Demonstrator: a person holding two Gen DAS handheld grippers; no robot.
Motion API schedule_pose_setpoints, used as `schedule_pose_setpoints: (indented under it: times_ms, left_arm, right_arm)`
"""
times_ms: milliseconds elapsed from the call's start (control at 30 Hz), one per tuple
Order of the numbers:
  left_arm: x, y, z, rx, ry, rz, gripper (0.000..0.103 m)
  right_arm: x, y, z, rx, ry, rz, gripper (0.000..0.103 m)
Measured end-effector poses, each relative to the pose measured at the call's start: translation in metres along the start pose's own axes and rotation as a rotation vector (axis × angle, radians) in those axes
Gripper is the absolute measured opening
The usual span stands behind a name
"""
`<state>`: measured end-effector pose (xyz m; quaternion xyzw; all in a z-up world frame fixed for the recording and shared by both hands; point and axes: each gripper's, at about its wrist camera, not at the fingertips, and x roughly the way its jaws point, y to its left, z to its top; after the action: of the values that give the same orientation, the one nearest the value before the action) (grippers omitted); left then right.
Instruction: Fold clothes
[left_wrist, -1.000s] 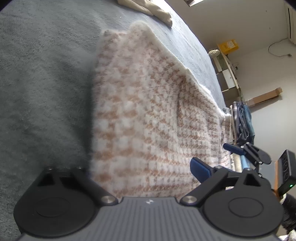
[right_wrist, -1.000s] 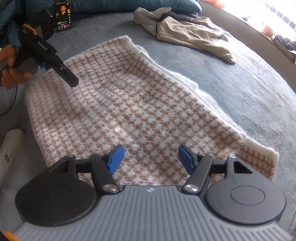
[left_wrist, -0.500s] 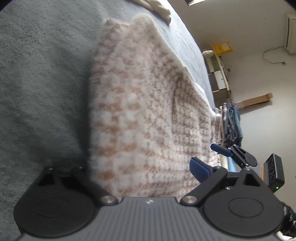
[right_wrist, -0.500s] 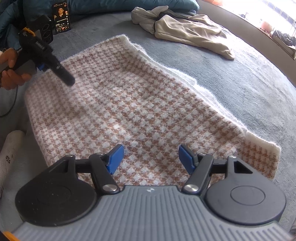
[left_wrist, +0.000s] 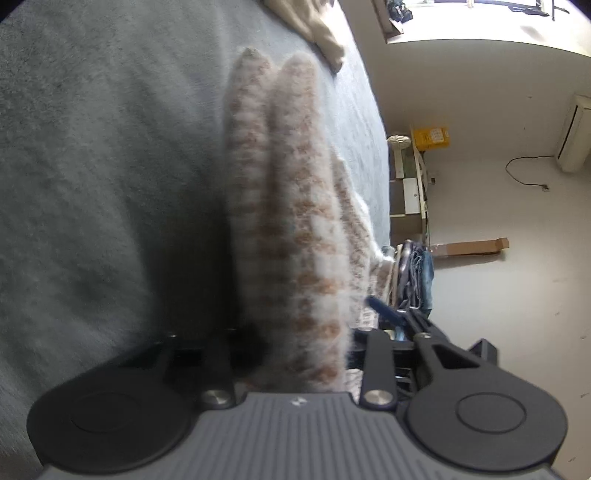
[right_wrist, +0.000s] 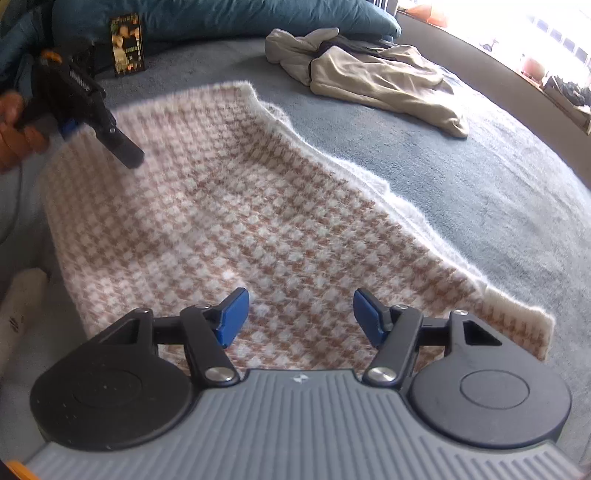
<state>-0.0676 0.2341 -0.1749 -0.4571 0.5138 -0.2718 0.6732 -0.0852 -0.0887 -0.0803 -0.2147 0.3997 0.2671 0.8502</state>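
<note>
Grey-blue carpet (right_wrist: 480, 177); white wall (left_wrist: 480, 206)

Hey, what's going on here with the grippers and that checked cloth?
A person is folding a checked cloth on a grey bed. The left gripper is closing on the cloth's edge, which is bunched between its fingers. The right gripper hovers open over the near edge, gripping nothing. A beige garment lies beyond.

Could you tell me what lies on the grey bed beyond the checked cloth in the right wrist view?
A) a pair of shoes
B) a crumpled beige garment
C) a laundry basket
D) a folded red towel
B: a crumpled beige garment lies on the bed, past the far edge of the checked cloth.
</note>
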Motion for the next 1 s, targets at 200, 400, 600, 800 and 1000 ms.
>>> schedule_pose_setpoints:
  times_ms: [200, 400, 600, 800, 1000]
  left_arm:
    - [-0.002, -0.047, -0.007, 0.147, -0.014, 0.063, 0.032]
    - [0.000, -0.085, -0.021, 0.311, 0.005, 0.108, 0.032]
    - [0.015, -0.119, -0.030, 0.420, 0.056, 0.144, 0.032]
    - [0.016, -0.137, -0.039, 0.466, 0.082, 0.181, 0.032]
    - [0.037, -0.160, -0.046, 0.462, 0.092, 0.184, 0.033]
  right_arm:
    - [0.015, 0.000, 0.001, -0.027, 0.047, 0.009, 0.056]
    - [0.012, -0.020, 0.027, -0.004, -0.013, -0.062, 0.037]
    - [0.045, -0.036, 0.026, 0.073, 0.029, -0.056, 0.041]
    - [-0.003, -0.063, 0.024, 0.255, -0.076, 0.006, 0.037]
    - [0.007, -0.048, 0.010, 0.203, 0.009, 0.012, 0.037]
